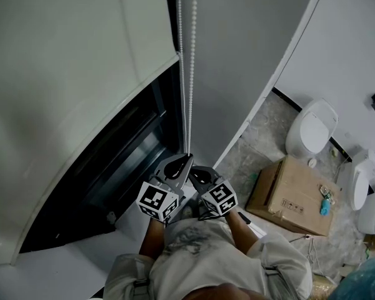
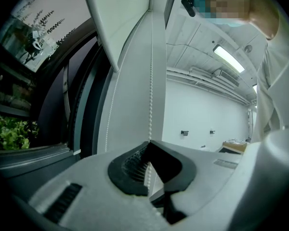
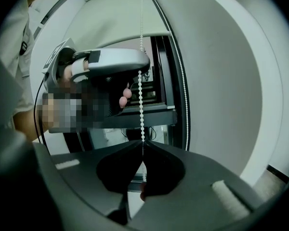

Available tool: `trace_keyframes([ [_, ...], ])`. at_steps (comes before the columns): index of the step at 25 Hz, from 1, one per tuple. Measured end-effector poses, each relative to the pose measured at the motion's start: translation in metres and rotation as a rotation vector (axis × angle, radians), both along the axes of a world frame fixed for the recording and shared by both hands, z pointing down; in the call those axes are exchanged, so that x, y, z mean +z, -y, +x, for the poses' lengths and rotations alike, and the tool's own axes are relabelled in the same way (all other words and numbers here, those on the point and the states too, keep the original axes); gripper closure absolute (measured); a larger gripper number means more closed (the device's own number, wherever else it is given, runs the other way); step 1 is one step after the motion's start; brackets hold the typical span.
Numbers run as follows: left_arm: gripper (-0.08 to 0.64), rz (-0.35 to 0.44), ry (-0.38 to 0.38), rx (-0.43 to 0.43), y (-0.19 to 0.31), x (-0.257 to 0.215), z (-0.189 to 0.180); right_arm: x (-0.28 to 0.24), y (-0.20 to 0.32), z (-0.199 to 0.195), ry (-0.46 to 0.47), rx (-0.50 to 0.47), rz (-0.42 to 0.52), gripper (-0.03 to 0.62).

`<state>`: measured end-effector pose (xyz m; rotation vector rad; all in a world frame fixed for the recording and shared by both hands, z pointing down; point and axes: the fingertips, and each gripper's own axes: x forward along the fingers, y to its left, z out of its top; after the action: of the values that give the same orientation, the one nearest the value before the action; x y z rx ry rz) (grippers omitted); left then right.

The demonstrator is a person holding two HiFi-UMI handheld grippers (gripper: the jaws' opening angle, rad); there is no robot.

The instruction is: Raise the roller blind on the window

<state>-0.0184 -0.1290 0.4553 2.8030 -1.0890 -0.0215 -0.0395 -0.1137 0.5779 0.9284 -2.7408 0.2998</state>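
**Visitor:** Where do the two grippers stand at the window?

**Onlooker:** On one strand of the white beaded pull chain — it runs vertically. The left gripper pinches it just above the right gripper, both pairs of jaws pressed onto the beads.

**Visitor:** And the pale grey fabric roller blind?

**Onlooker:** Partly down (dark window glass shows beneath its hem) — a downward haul looks likely next.

Left claw and right claw crowd one bead chain, stacked close, little room between. Dark window frame hems left side; wall stands behind. Floor at right open up to cardboard box.
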Motion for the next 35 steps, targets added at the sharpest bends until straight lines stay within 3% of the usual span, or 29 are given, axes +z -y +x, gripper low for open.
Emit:
trace_keyframes([
  [12,0.548,-0.007,-0.009,-0.006,0.002,0.005,-0.002,0.006,-0.001,0.004,-0.027,0.006,0.003,0.575],
  [16,0.548,-0.004,-0.009,-0.01,0.004,0.005,-0.003,0.001,-0.003,0.005,-0.039,-0.009,0.012,0.54],
  [26,0.548,0.0,-0.004,-0.012,0.012,0.005,-0.006,-0.103,0.008,0.026,0.082,0.017,0.161,0.532],
  [35,0.546,0.003,-0.002,-0.009,0.013,0.003,-0.002,-0.201,0.02,0.02,0.187,-0.024,0.335,0.515],
])
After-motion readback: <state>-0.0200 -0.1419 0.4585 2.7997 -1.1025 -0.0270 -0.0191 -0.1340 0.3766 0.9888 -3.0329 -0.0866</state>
